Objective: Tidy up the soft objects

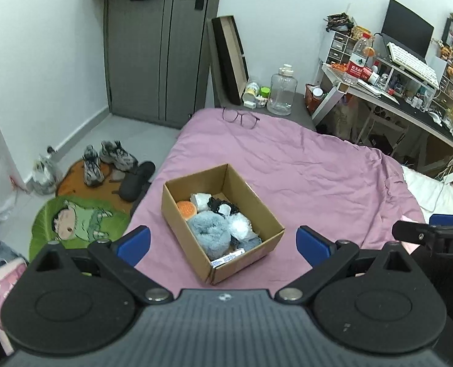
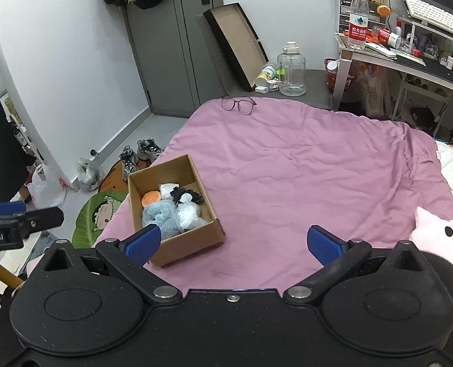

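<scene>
A cardboard box [image 1: 251, 253] [image 2: 192, 244] sits on the pink bed sheet [image 1: 318, 177] [image 2: 303, 168]. It holds several soft things: a fluffy blue-grey plush [image 1: 209, 229] [image 2: 160, 214], an orange round plush [image 1: 186, 208] [image 2: 151, 197], white and black pieces. A pink plush with black dots [image 2: 440, 232] lies at the bed's right edge. My left gripper [image 1: 223, 241] is open and empty, above the box's near side. My right gripper [image 2: 234, 241] is open and empty, just right of the box.
Glasses [image 1: 241, 117] [image 2: 238, 104] lie at the bed's far edge. Shoes [image 1: 108, 159] and a green mat [image 1: 79, 220] are on the floor to the left. A cluttered desk [image 1: 410, 91] stands at the back right, a grey door [image 1: 159, 46] at the back.
</scene>
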The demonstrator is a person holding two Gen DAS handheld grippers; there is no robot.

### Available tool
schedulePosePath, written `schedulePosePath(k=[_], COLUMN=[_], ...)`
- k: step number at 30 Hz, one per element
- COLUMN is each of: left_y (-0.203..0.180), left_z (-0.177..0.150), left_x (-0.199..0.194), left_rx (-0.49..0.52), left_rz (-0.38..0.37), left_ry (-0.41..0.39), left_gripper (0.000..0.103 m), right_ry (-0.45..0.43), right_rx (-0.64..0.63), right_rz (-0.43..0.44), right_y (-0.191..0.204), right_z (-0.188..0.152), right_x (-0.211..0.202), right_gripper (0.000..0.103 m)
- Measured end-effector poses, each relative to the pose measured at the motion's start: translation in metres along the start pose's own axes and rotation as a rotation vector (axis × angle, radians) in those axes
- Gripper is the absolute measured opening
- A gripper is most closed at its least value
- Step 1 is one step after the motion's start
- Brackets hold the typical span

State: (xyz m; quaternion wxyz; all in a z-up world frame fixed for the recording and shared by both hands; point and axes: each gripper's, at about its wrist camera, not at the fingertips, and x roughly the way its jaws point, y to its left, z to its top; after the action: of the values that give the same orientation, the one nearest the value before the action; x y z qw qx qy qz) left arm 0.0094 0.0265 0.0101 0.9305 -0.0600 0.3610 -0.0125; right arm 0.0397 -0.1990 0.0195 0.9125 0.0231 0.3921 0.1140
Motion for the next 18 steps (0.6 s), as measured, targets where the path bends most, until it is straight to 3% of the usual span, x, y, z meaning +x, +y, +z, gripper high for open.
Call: schedulePosePath(k=[5, 18], left_y=[-0.007, -0.012], left_z=[-0.008, -0.02], left_x=[-0.006, -0.013], left_rx=[-0.019, 0.025], left_rz=[-0.036, -0.03], left_ry=[0.002, -0.043], left_gripper=[0.101, 0.101], right_ry=[-0.012, -0.069], right_rx=[0.021, 0.022], right_rz=[-0.014, -0.076], right_y=[-0.004, -0.003], right_z=[-0.012, -0.031], right_x=[-0.006, -0.018], right_gripper=[0.103, 0.103])
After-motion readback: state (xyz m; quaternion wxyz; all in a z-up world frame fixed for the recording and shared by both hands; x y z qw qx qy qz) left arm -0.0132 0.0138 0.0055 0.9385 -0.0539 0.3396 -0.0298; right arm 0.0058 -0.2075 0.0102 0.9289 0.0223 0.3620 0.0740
